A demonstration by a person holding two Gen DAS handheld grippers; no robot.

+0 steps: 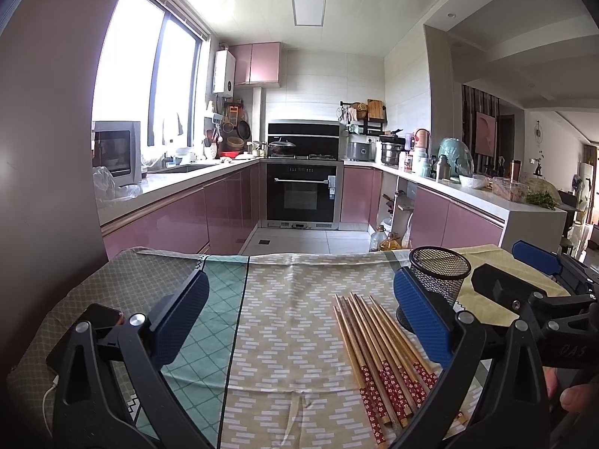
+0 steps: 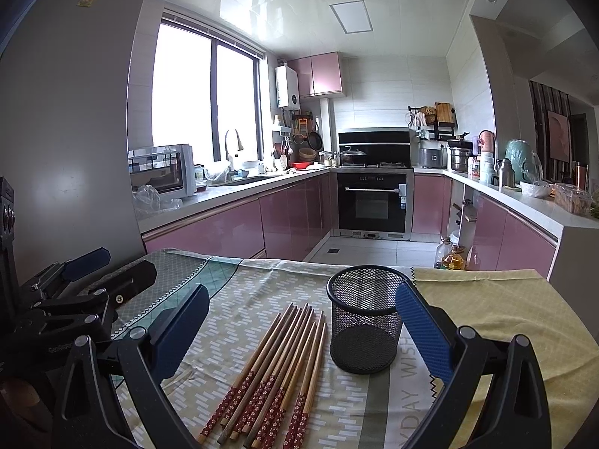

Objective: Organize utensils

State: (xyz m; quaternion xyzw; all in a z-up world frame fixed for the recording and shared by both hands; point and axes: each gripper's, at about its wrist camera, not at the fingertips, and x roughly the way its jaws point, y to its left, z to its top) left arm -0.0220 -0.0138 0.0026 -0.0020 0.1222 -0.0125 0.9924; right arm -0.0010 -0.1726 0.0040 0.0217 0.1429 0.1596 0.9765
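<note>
Hadn't started yet: both my grippers, left [image 1: 299,321] and right [image 2: 303,321], hung wide open and empty, so next I'd need to pinch chopsticks [image 2: 277,370] at 6 o'clock for the cup [image 2: 365,318].

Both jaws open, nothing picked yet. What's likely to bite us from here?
1. The chopsticks lie packed side by side, touching; a pinch may take several or scatter the rest.
2. The mesh cup looks light and stands free on the tablecloth; a stick dropped in at an angle may tip it.
3. The left gripper and right gripper sit close together; they may collide.
</note>
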